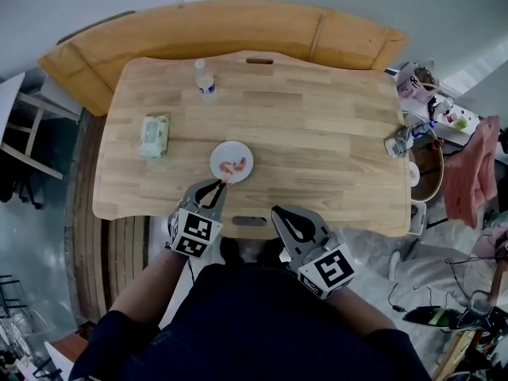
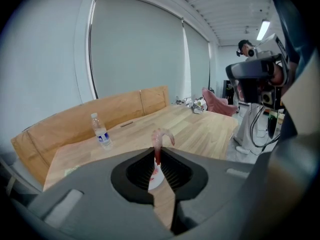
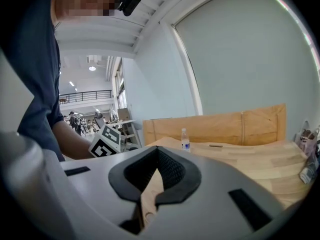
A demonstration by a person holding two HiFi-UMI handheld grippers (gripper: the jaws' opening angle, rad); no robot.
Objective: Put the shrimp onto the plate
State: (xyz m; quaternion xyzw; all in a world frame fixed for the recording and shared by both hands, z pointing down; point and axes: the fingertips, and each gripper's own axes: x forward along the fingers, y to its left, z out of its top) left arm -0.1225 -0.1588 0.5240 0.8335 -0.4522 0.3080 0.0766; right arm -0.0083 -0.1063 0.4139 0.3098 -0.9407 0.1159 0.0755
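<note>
My left gripper (image 2: 158, 154) is clamped on the shrimp (image 2: 160, 137) by its red tail end, over the near side of the white plate (image 1: 225, 151) on the table (image 1: 317, 133). My right gripper (image 3: 158, 156) is closed and empty, at the table's front edge.

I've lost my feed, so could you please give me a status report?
Left gripper shut on shrimp, above near rim of plate. Right gripper shut, empty, at table edge. Nothing blocking.
</note>
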